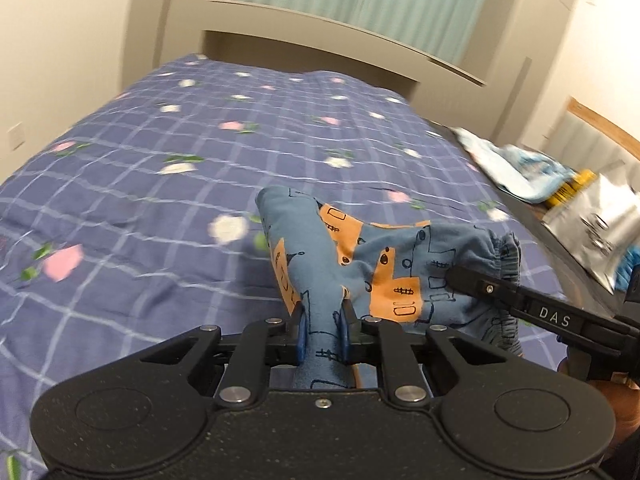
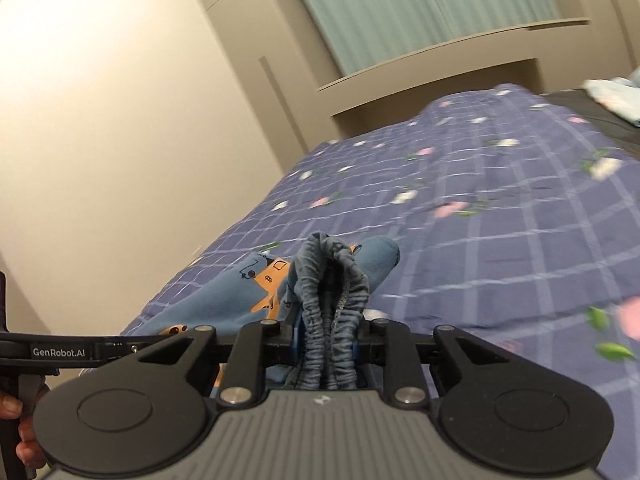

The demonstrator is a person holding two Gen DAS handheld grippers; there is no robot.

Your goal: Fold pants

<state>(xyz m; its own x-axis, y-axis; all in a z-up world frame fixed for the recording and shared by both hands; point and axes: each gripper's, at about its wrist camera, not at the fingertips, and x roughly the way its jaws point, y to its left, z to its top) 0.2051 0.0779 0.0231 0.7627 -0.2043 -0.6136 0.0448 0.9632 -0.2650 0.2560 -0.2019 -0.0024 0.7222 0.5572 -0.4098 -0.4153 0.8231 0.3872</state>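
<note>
Small blue pants (image 1: 384,268) with orange patches and black line drawings hang bunched above the bed. My left gripper (image 1: 322,320) is shut on a leg of the pants, the cloth pinched between its blue pads. The right gripper (image 1: 452,276) reaches in from the right in the left wrist view and grips the gathered waistband (image 1: 508,256). In the right wrist view my right gripper (image 2: 326,340) is shut on the elastic waistband (image 2: 328,288), which stands up in folds between its fingers. The pants (image 2: 224,300) trail off to the left toward the left gripper's finger (image 2: 132,347).
A blue checked bedspread with pink and white flowers (image 1: 180,152) covers the bed below. A beige headboard (image 1: 340,36) stands at the far end. On the right lie a pile of light blue cloth (image 1: 516,168) and a silver bag (image 1: 596,224) on a dark surface. A hand (image 2: 20,432) holds the left gripper's handle.
</note>
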